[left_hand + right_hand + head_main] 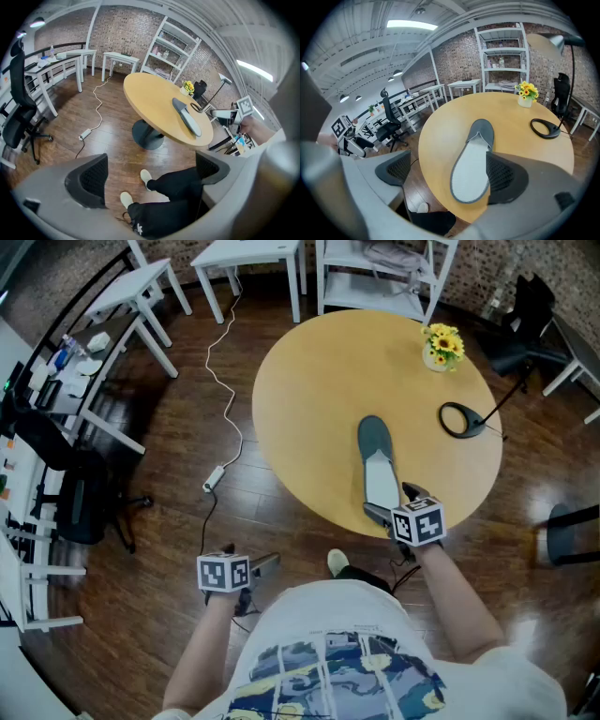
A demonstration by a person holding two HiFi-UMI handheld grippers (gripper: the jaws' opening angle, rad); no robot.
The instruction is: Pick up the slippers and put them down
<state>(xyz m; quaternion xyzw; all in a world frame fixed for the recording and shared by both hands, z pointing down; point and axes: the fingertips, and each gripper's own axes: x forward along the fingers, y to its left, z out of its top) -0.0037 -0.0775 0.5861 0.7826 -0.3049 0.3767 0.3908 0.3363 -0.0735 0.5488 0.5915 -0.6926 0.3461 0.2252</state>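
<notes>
**Ana:** Two jaws on the right gripper [450, 174], and how do they stand?

**Ben:** Wide apart, with nothing held. The heel of the slipper [471, 168] lies in the gap at the lower middle of the right gripper view, crowded against the right-hand jaw. I can't tell whether that jaw touches it. The left gripper [150, 176] is just as open and empty, low over the floor [108, 136] by the person's legs [173, 187].

**Ana:** What could go wrong?

**Ben:** The slipper sits off centre in the gap, so closing would likely shove it sideways before it pinches. Its heel is also near the rim of the table [440, 126], so a nudge toward the person might tip it over the edge. A pinch on the heel alone could let the toe droop or twist.

**Ana:** And how would it handle?

**Ben:** It looks soft and flat. It is a long oval with a pale, finely textured insole, a dark grey border and a dark cloth-like cap over the toe. The tabletop is round, smooth, light wood, probably slick under the sole. Further up the frame are a flower pot [525, 96] and a black ring [544, 127], both well apart from the slipper.
</notes>
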